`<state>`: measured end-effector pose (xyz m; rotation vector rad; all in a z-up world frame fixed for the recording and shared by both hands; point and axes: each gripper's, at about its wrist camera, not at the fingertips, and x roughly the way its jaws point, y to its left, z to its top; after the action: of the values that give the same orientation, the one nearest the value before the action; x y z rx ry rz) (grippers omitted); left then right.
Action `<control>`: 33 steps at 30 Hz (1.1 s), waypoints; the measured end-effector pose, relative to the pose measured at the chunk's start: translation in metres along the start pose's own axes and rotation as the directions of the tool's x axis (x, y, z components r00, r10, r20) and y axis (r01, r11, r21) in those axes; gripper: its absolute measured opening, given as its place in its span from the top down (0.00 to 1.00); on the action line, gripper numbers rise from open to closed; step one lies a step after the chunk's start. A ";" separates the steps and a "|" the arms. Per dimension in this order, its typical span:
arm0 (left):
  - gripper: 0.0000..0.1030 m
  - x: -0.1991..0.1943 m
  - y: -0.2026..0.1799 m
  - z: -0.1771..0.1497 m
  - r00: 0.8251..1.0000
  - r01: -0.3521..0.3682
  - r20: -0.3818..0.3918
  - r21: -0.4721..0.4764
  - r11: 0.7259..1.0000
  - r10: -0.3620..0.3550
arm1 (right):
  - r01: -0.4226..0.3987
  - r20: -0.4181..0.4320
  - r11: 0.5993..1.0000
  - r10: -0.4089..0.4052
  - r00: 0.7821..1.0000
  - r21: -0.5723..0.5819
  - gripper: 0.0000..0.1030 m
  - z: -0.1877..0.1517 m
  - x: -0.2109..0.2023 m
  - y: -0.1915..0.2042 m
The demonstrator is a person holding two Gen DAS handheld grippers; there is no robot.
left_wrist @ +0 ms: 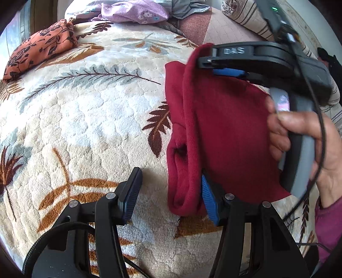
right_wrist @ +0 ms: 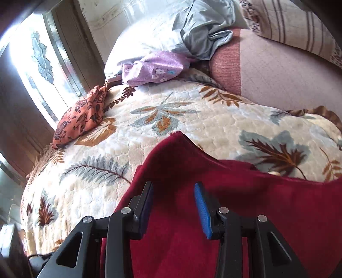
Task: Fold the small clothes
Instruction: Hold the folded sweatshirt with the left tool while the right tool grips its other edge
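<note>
Left claw (left_wrist: pixel 168 192) open beside red garment (left_wrist: pixel 224 132), on blanket (left_wrist: pixel 96 111).

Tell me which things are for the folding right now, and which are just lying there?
For the folding: red garment, left gripper, right gripper.

Just lying there: orange flowered cloth, purple flowered cloth, grey-blue cloth, striped pillow.
</note>
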<state>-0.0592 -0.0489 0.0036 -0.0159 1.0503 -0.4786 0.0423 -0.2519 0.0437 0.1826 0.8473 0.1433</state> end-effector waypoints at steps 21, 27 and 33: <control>0.45 0.006 -0.011 0.001 0.998 -0.052 0.023 0.035 0.998 0.051 | 0.041 -0.044 0.999 -0.042 0.998 -0.035 0.66 -0.010 0.001 0.013; 0.43 0.006 -0.013 0.000 0.998 -0.063 0.022 0.040 0.997 0.062 | 0.032 -0.093 0.999 -0.029 0.995 0.025 0.58 -0.030 0.017 -0.003; 0.41 0.006 -0.014 0.001 0.998 -0.064 0.021 0.045 0.997 0.063 | 0.026 -0.089 0.998 -0.021 0.996 0.050 0.56 -0.027 0.014 -0.001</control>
<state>-0.0615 -0.0635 0.0023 0.0533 1.0175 -0.4443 0.0312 -0.2476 0.0160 0.2150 0.9416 0.1083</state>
